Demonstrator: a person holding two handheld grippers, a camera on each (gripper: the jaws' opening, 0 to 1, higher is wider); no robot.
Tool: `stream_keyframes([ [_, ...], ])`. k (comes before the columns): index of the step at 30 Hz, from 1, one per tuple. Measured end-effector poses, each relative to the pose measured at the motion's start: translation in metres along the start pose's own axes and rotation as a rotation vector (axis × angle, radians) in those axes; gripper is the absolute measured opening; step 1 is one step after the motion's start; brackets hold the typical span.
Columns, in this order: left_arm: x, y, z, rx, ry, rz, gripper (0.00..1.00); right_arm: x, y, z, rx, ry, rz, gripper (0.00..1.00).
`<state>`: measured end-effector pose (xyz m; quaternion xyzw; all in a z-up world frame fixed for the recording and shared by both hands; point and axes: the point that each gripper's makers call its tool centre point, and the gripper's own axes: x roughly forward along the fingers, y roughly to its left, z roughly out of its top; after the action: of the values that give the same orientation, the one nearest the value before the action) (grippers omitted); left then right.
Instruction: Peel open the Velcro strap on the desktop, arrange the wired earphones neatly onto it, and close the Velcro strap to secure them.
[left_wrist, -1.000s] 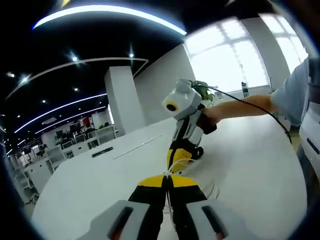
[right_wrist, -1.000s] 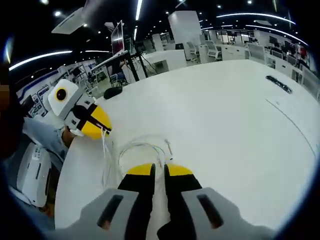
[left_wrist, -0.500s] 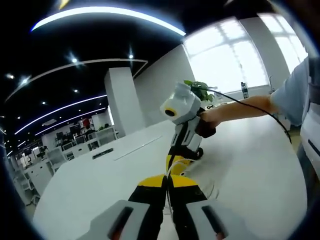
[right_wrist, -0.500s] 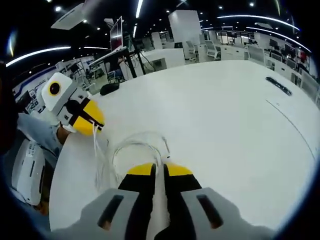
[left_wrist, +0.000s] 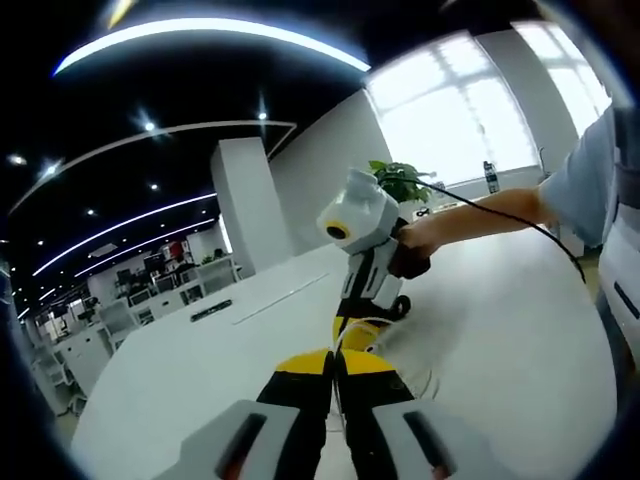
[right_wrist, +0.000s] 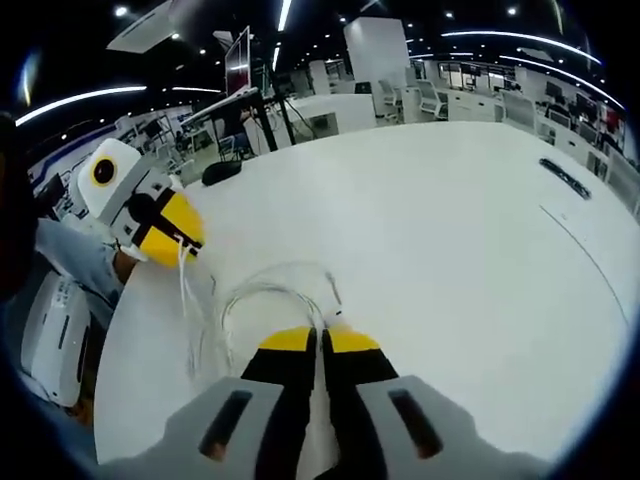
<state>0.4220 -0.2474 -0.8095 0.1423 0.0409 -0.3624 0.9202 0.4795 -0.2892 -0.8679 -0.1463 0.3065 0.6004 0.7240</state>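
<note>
White wired earphones (right_wrist: 262, 296) lie in loose loops on the white desk (right_wrist: 450, 220), just beyond my right gripper (right_wrist: 319, 338), whose yellow-tipped jaws are shut with the cable running into them. At the left, my left gripper (right_wrist: 180, 236) hovers above the desk, shut on a strand of the cable that hangs down from its tip. In the left gripper view, my left gripper (left_wrist: 334, 358) is shut at the bottom; the earphone cable (left_wrist: 350, 338) runs up to the right gripper (left_wrist: 357, 328) right beyond it. I cannot make out a Velcro strap.
A person's arm (left_wrist: 480, 212) holds the right gripper, with a potted plant (left_wrist: 400, 180) behind it. A flat black item (right_wrist: 565, 178) lies far right on the desk and another dark object (right_wrist: 222, 172) at its far edge. Office desks stand beyond.
In the right gripper view the left gripper has drifted a little left and up, drawing its strand of cable straighter. Both grippers stay shut.
</note>
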Motion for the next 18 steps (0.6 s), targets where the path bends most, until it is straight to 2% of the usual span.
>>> stream_keyframes([
  [9,-0.0008,0.0,0.0008,-0.014,-0.004,-0.006,0.06,0.002,0.0077,0.0007,-0.034,0.013,0.01,0.07],
  [18,0.0004,0.0014,-0.0057,-0.008,0.029,0.005,0.06,0.0011,0.0097,-0.0002,-0.073,0.039,-0.017,0.06],
])
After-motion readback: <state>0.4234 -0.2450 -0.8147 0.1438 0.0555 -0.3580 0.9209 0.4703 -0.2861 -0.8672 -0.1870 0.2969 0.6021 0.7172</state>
